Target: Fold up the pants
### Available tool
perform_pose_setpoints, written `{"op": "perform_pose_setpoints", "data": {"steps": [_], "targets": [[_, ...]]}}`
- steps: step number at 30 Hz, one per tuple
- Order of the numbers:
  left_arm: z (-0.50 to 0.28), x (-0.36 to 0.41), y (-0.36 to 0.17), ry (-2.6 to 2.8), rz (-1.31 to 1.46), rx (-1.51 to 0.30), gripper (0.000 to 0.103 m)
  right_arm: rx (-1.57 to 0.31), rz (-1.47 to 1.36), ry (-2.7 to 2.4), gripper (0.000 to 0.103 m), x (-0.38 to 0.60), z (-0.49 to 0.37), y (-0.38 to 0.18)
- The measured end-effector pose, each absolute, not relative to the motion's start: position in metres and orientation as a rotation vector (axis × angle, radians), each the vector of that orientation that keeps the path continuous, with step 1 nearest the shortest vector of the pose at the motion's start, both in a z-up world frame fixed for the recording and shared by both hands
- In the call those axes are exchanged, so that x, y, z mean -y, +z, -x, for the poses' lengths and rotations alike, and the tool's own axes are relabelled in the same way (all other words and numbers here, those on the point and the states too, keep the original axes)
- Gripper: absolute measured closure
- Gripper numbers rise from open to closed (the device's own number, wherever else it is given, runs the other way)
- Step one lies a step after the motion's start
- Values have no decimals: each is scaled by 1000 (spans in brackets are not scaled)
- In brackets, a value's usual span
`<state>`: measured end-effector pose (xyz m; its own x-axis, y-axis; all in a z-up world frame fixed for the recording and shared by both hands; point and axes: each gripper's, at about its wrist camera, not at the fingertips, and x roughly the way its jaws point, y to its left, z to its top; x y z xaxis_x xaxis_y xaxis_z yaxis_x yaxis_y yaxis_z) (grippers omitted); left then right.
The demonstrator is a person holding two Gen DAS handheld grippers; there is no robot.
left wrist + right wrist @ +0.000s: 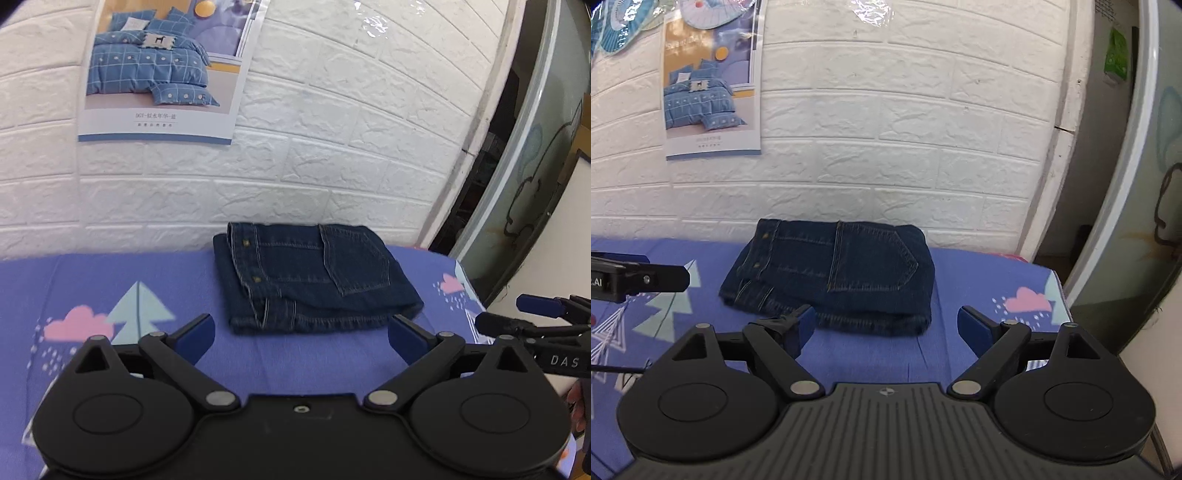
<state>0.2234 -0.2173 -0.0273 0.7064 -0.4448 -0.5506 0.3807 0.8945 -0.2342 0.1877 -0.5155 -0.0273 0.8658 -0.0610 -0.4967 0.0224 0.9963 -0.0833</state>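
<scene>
Dark blue jeans [314, 277] lie folded into a compact stack on the purple patterned sheet [110, 280], back pocket up, close to the wall. My left gripper [301, 334] is open and empty, just short of the stack's near edge. In the right wrist view the jeans [842, 269] lie ahead, and my right gripper [886, 326] is open and empty at their near edge. The right gripper's fingers [535, 314] show at the right in the left wrist view. The left gripper's finger [639, 277] shows at the left in the right wrist view.
A white brick-pattern wall [332, 147] stands right behind the jeans, with a bedding poster [162, 70] on it. The bed's right edge [1060, 291] drops off near a glass door [1137, 184].
</scene>
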Motion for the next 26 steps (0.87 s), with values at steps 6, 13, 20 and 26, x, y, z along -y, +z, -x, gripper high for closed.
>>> {"op": "perform_pose_setpoints", "data": {"steps": [6,13,20,26], "targets": [[-185,215,-19,-415,63,-592,1,-571,73,-56,0,511,-166,-29],[-177,215,-20,-394,44,-595,1,-578,51,-54,0,506,-156,-33],[-179,211,-23,-382,54,-606,1,-576,44,-74,0,508,-156,-32],[-180,207,-25,-376,61,-605,1,-588,31,-83,0,507,-159,-36]]}}
